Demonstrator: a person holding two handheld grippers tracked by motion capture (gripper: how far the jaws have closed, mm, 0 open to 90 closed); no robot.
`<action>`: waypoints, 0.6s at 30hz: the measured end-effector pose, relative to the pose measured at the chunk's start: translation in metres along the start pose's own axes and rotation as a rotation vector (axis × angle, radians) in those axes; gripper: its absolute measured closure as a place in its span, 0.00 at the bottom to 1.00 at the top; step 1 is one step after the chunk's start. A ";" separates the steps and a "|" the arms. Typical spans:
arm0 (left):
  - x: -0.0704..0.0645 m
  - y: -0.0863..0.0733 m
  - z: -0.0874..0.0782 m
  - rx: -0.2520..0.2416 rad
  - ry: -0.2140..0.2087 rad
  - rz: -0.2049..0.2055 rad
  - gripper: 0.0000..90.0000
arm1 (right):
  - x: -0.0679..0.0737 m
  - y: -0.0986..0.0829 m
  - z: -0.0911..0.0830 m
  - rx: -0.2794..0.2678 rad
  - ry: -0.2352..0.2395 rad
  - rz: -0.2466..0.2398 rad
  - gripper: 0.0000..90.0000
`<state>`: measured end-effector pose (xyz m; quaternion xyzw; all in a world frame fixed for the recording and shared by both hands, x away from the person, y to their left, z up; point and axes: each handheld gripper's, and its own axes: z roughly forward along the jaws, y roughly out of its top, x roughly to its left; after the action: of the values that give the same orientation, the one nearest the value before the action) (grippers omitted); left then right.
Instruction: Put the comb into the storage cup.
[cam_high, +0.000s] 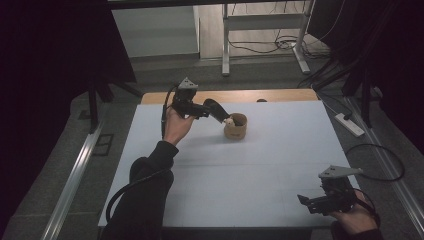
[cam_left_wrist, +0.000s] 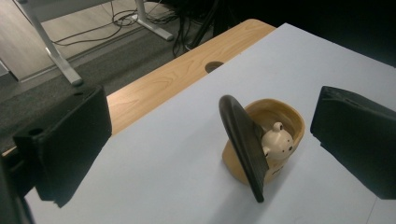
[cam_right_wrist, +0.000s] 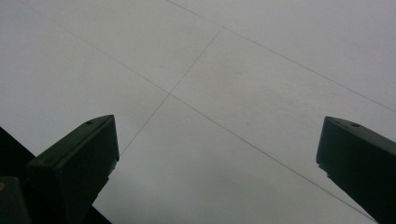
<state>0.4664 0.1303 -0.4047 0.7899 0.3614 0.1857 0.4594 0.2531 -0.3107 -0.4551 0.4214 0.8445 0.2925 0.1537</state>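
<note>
The cup (cam_high: 235, 126) stands on the surface (cam_high: 250, 170) toward its far edge, at about twelve o'clock from the centre; a figurine (cam_left_wrist: 276, 140) sits in it; a lid (cam_left_wrist: 243, 144) leans tilted against its rim; the left tool (cam_high: 210, 112) is just beside the cup at nine o'clock; the right tool (cam_high: 306, 201) is well apart at five o'clock.

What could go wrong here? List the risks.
1. The dark lid leans tilted against the cup, not flat; a nudge could make it slide off onto the table.
2. The left hand-held gripper stands open around lid and cup; closing carelessly might tip the cup or hit the small figure inside.
</note>
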 end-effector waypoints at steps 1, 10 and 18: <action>0.000 -0.001 0.000 -0.004 -0.004 -0.002 0.00 | 0.000 0.000 0.000 0.000 0.000 0.000 0.00; 0.001 -0.006 -0.007 -0.022 -0.032 -0.020 0.00 | 0.000 0.000 0.000 -0.002 0.000 0.000 0.00; 0.001 -0.014 -0.011 -0.035 -0.041 -0.032 0.00 | 0.000 0.000 0.000 -0.004 -0.004 0.002 0.00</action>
<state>0.4551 0.1420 -0.4110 0.7795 0.3612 0.1683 0.4833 0.2529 -0.3108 -0.4549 0.4224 0.8434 0.2933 0.1559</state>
